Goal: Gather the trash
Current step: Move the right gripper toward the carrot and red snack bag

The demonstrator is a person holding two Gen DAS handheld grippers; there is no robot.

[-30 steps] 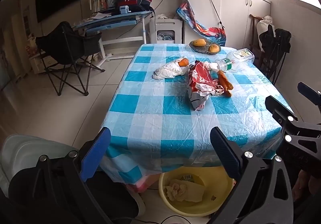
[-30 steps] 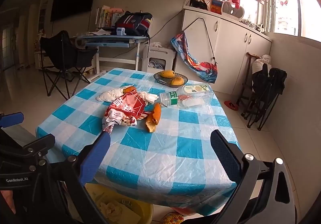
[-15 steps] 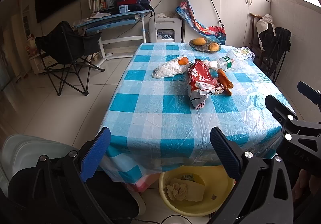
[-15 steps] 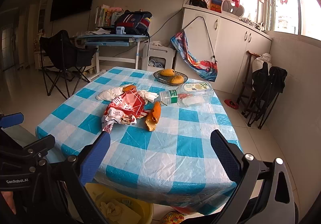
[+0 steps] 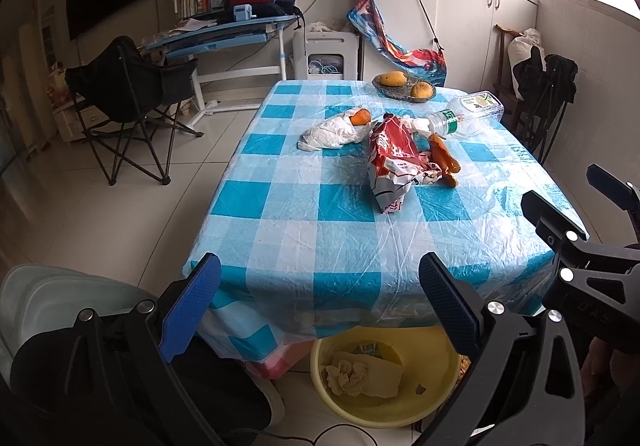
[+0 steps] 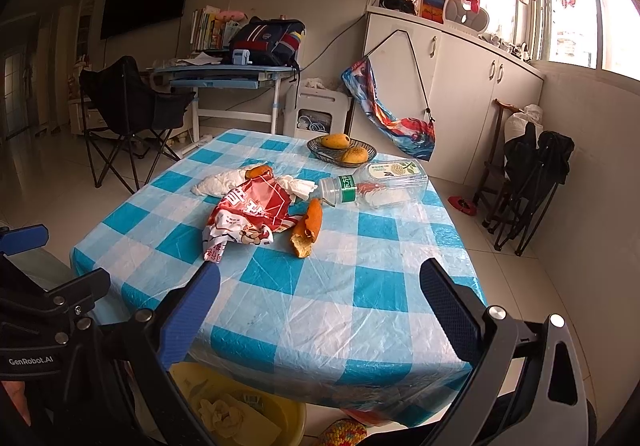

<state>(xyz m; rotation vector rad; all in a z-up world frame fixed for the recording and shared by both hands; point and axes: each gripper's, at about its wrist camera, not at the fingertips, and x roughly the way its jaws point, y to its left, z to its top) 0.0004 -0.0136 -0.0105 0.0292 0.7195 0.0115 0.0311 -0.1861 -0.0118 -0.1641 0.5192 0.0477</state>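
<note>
Trash lies mid-table on the blue checked tablecloth (image 5: 304, 214): a red snack wrapper (image 5: 394, 162) (image 6: 252, 214), an orange peel (image 5: 444, 160) (image 6: 306, 232), crumpled white tissue (image 5: 332, 132) (image 6: 220, 182) with a second peel piece (image 5: 360, 116), and an empty plastic bottle (image 5: 466, 114) (image 6: 376, 184) on its side. A yellow basin (image 5: 384, 370) (image 6: 240, 406) holding tissue sits on the floor by the table's near edge. My left gripper (image 5: 316, 310) and right gripper (image 6: 316, 310) are both open and empty, held before the near edge, short of the trash.
A dark fruit basket (image 5: 404, 86) (image 6: 342, 150) with mangoes stands at the table's far end. A black folding chair (image 5: 128, 102) stands on the floor to the left, a folded chair (image 6: 528, 182) to the right. A desk (image 5: 224, 34) and white cabinets (image 6: 460, 94) line the back wall.
Both grippers have edged slightly nearer to and higher over the table. Both stay open. Nothing on the table has moved.
</note>
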